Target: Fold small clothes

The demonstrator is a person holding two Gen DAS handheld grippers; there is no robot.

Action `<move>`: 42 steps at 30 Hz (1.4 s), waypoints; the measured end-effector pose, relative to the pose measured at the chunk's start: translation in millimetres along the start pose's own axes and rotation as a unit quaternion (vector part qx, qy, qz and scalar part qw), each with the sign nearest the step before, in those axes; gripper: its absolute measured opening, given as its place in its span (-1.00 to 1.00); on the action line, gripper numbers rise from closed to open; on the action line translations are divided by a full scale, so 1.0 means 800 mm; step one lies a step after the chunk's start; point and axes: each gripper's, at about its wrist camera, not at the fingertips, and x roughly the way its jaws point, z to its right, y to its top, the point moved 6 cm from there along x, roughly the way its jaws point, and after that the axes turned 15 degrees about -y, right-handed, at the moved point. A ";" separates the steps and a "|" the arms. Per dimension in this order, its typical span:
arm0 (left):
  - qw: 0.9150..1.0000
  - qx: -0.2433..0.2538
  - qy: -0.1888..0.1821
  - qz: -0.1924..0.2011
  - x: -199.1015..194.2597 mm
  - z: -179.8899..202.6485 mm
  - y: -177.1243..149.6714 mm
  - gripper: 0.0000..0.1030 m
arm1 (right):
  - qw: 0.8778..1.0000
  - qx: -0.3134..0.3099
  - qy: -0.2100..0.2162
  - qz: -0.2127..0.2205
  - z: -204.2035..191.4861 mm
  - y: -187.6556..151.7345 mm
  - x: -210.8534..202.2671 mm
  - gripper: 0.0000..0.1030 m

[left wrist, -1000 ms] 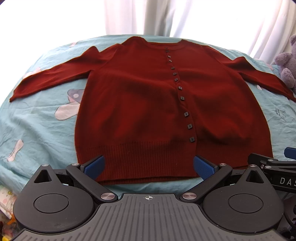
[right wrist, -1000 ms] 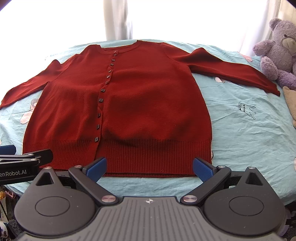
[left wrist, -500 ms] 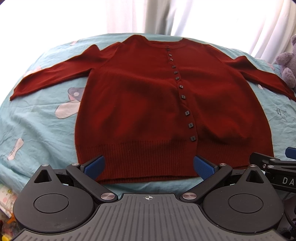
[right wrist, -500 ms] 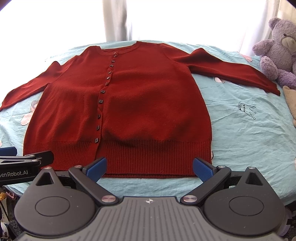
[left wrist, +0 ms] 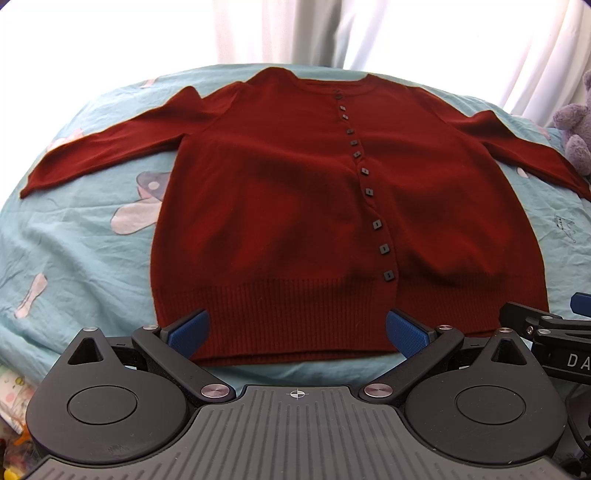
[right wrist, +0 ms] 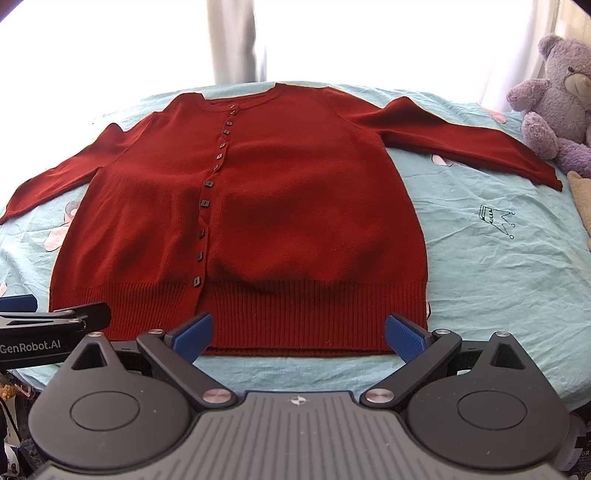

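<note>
A dark red buttoned cardigan (left wrist: pixel 280 206) lies flat, front up, on a light blue bedsheet (left wrist: pixel 74 240), sleeves spread to both sides, ribbed hem nearest me. It also shows in the right wrist view (right wrist: pixel 303 206). My left gripper (left wrist: pixel 297 332) is open and empty, its blue pads just above the hem's left half. My right gripper (right wrist: pixel 299 334) is open and empty, just above the hem's right half. Each gripper's side shows at the edge of the other's view.
A purple teddy bear (right wrist: pixel 554 99) sits at the bed's far right, close to the right sleeve cuff (right wrist: pixel 543 173). White curtains (left wrist: pixel 388 33) hang behind the bed. The sheet (right wrist: pixel 498 258) lies bare to the right of the cardigan.
Both views have shifted very slightly; the grippers stay open near the hem and the cardigan has not moved.
</note>
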 end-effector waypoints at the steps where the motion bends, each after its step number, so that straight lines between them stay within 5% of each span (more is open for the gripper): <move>1: 1.000 0.000 0.000 0.000 0.000 0.000 0.000 1.00 | 1.000 0.000 0.000 0.000 0.000 0.000 0.000 0.92; 42: 1.000 -0.009 0.006 -0.010 0.009 -0.005 0.005 1.00 | 1.000 0.006 0.007 0.000 -0.001 0.003 0.003 0.92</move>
